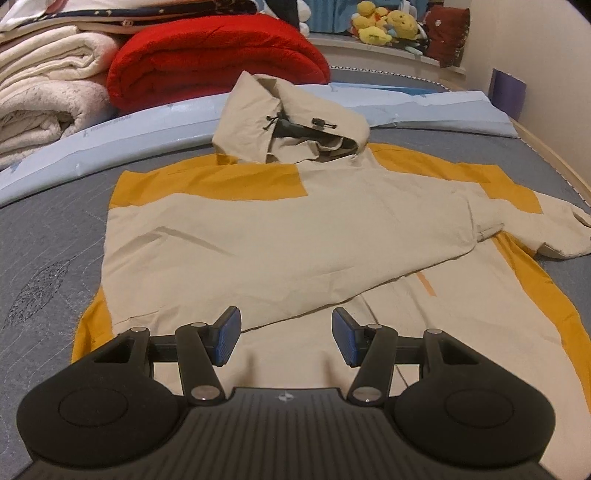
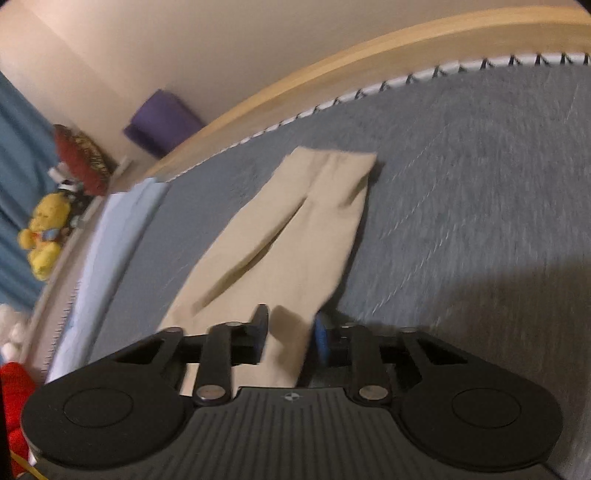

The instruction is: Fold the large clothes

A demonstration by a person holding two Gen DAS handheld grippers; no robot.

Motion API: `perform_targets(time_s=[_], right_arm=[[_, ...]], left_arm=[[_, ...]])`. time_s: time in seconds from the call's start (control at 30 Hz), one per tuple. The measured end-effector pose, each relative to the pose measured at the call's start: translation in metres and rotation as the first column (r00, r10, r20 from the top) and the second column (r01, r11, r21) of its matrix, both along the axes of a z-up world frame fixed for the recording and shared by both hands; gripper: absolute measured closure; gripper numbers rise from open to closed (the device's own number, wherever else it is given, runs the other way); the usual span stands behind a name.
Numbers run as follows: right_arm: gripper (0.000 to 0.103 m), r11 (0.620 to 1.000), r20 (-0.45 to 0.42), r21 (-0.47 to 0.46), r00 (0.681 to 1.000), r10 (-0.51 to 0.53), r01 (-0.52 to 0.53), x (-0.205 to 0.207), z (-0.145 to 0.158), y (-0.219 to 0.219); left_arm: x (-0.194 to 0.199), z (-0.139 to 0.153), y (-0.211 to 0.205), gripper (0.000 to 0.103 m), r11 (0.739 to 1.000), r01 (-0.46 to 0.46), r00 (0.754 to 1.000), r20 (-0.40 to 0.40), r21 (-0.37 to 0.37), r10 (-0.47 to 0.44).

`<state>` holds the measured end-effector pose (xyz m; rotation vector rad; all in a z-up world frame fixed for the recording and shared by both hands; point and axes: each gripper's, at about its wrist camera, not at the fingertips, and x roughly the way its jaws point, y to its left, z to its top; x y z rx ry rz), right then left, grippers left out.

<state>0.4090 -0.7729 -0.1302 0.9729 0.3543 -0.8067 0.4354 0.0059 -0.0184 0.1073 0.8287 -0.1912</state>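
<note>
Your right gripper (image 2: 288, 332) looks clamped on the beige sleeve (image 2: 295, 229), though blur hides the pads; the sleeve's length runs straight away from it across the bed (image 2: 480, 184). Your left gripper (image 1: 286, 341), jaws apart and empty, hovers at the jacket (image 1: 258, 240) hem.

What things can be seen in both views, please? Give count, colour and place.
jacket: one, beige and yellow, flat on bed
sleeve: one, beige, on bed, end between right pads
bed: one, grey
blankets: stack, cream, far left
quilt: one, red, behind hood
toys: several, yellow, far shelf
box: one, purple, by wall
left hand-held gripper: black, open above hem
right hand-held gripper: black, closed on sleeve
</note>
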Motion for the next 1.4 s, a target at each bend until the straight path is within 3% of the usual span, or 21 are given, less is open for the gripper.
perform_targets(time_s=[0.07, 0.17, 0.23, 0.33, 0.43, 0.5, 0.57, 0.63, 0.73, 0.77, 0.8, 0.87, 0.93, 1.0, 1.07, 1.2, 1.3, 1.4], right_arm=[[0.1, 0.999, -0.054, -0.028, 0.998, -0.031, 0.03, 0.008, 0.007, -0.004], [0.102, 0.986, -0.119, -0.167, 0.992, -0.048, 0.028, 0.027, 0.039, 0.015], [0.102, 0.954, -0.123, -0.299, 0.991, -0.047, 0.009, 0.045, 0.073, 0.045], [0.102, 0.862, -0.109, -0.5, 0.993, 0.034, -0.084, 0.076, 0.131, 0.122], [0.102, 0.724, -0.093, -0.634, 0.957, 0.276, -0.271, 0.099, 0.176, 0.233], [0.102, 0.64, -0.083, -0.658, 0.883, 0.462, -0.397, 0.105, 0.193, 0.308], [0.102, 0.563, -0.068, -0.65, 0.777, 0.625, -0.51, 0.104, 0.201, 0.378], [0.101, 0.455, -0.049, -0.585, 0.589, 0.807, -0.672, 0.101, 0.198, 0.446], [0.099, 0.314, -0.036, -0.448, 0.368, 0.929, -0.837, 0.091, 0.184, 0.514], [0.095, 0.276, -0.047, -0.41, 0.323, 0.945, -0.869, 0.084, 0.18, 0.53], [0.093, 0.262, -0.056, -0.391, 0.307, 0.95, -0.882, 0.076, 0.179, 0.541], [0.079, 0.274, -0.076, -0.366, 0.322, 0.944, -0.889, 0.058, 0.18, 0.549], [0.077, 0.305, -0.13, -0.334, 0.364, 0.922, -0.892, 0.046, 0.182, 0.55], [0.076, 0.359, -0.144, -0.314, 0.418, 0.897, -0.879, 0.039, 0.179, 0.541], [0.076, 0.401, -0.137, -0.284, 0.451, 0.882, -0.871, 0.035, 0.169, 0.531], [0.076, 0.523, -0.129, -0.158, 0.543, 0.83, -0.838, 0.043, 0.121, 0.509], [0.075, 0.57, -0.108, -0.015, 0.568, 0.816, -0.822, 0.06, 0.097, 0.491], [0.075, 0.607, -0.145, -0.012, 0.602, 0.786, -0.795, 0.066, 0.088, 0.481]], left_arm=[[0.001, 0.004, 0.005, 0.043, 1.0, -0.009, 1.0, 0.008, -0.012, 0.009], [0.004, 0.012, 0.015, 0.043, 0.999, -0.035, 0.999, 0.022, -0.032, 0.035], [0.006, 0.017, 0.023, 0.043, 0.997, -0.056, 0.998, 0.023, -0.047, 0.057], [0.007, 0.026, 0.038, 0.043, 0.993, -0.091, 0.995, 0.027, -0.07, 0.093], [0.009, 0.036, 0.056, 0.043, 0.986, -0.132, 0.99, 0.03, -0.099, 0.136], [0.012, 0.041, 0.069, 0.043, 0.979, -0.163, 0.986, 0.027, -0.123, 0.167], [0.014, 0.045, 0.082, 0.043, 0.971, -0.192, 0.98, 0.021, -0.142, 0.197], [0.016, 0.047, 0.094, 0.043, 0.962, -0.225, 0.973, 0.013, -0.154, 0.23], [0.02, 0.048, 0.112, 0.043, 0.947, -0.265, 0.963, -0.006, -0.18, 0.268], [0.021, 0.049, 0.118, 0.043, 0.94, -0.281, 0.959, -0.017, -0.194, 0.283], [0.022, 0.049, 0.123, 0.043, 0.934, -0.292, 0.956, -0.026, -0.208, 0.293], [0.024, 0.049, 0.132, 0.044, 0.923, -0.309, 0.951, -0.042, -0.229, 0.308], [0.026, 0.047, 0.135, 0.044, 0.919, -0.316, 0.948, -0.048, -0.234, 0.314], [0.03, 0.043, 0.137, 0.046, 0.916, -0.317, 0.948, -0.059, -0.246, 0.313], [0.035, 0.037, 0.141, 0.056, 0.903, -0.33, 0.944, -0.084, -0.275, 0.319], [0.046, 0.019, 0.162, 0.06, 0.852, -0.413, 0.91, -0.166, -0.321, 0.379], [0.051, -0.001, 0.176, 0.062, 0.799, -0.471, 0.879, -0.274, -0.373, 0.39], [0.058, -0.019, 0.176, 0.062, 0.773, -0.49, 0.862, -0.359, -0.403, 0.359]])
